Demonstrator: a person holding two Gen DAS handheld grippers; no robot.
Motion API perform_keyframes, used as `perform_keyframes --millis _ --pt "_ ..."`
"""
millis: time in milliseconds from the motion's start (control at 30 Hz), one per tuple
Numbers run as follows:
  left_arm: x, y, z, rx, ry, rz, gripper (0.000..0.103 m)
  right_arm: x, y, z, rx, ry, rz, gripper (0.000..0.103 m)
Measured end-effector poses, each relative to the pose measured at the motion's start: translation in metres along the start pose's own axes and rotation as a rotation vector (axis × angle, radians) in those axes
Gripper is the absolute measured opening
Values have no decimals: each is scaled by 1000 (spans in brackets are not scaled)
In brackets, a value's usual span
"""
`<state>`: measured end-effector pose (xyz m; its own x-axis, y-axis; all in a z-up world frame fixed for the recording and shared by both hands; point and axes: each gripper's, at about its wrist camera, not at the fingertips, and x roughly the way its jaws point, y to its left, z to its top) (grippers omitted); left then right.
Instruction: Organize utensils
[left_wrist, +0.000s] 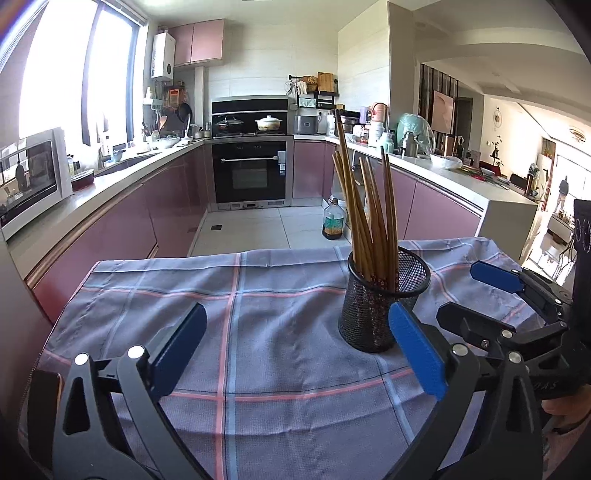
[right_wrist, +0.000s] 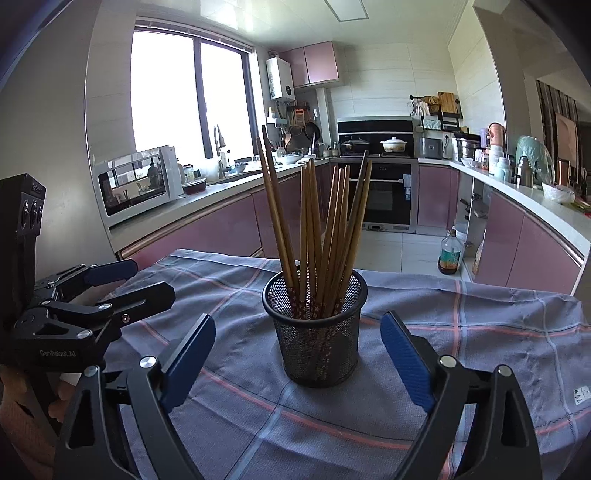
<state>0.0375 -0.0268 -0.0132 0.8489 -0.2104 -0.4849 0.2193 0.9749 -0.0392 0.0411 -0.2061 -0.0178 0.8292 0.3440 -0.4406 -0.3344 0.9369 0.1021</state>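
A black mesh cup (left_wrist: 382, 306) stands upright on the checked cloth and holds several wooden chopsticks (left_wrist: 369, 221), tips fanned upward. In the right wrist view the cup (right_wrist: 316, 332) stands centred just ahead of my right gripper (right_wrist: 299, 332), which is open and empty, its blue pads either side of it and apart from it. My left gripper (left_wrist: 299, 325) is open and empty, with the cup just beyond its right pad. The right gripper (left_wrist: 480, 291) also shows at the right edge of the left wrist view. The left gripper (right_wrist: 125, 280) shows at the left of the right wrist view.
A blue-grey cloth with pink and blue lines (left_wrist: 258, 332) covers the table (right_wrist: 480, 332). Beyond it are pink kitchen cabinets, an oven (left_wrist: 251, 170), a microwave (right_wrist: 136, 184) on the left counter, and a bottle (left_wrist: 333, 223) on the floor.
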Motion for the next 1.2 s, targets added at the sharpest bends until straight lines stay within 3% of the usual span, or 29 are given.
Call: perform_keyframes --millis 133,733,1200 --pt "-10 4 -11 -15 -12 27 97 -9 11 -9 -20 -36 -26 96" --pt "-55 7 -24 -62 -153 104 97 -42 32 -19 -1 -156 -53 96" --pt "-75 3 -26 -55 -211 135 97 -58 36 -20 -10 -224 -71 96"
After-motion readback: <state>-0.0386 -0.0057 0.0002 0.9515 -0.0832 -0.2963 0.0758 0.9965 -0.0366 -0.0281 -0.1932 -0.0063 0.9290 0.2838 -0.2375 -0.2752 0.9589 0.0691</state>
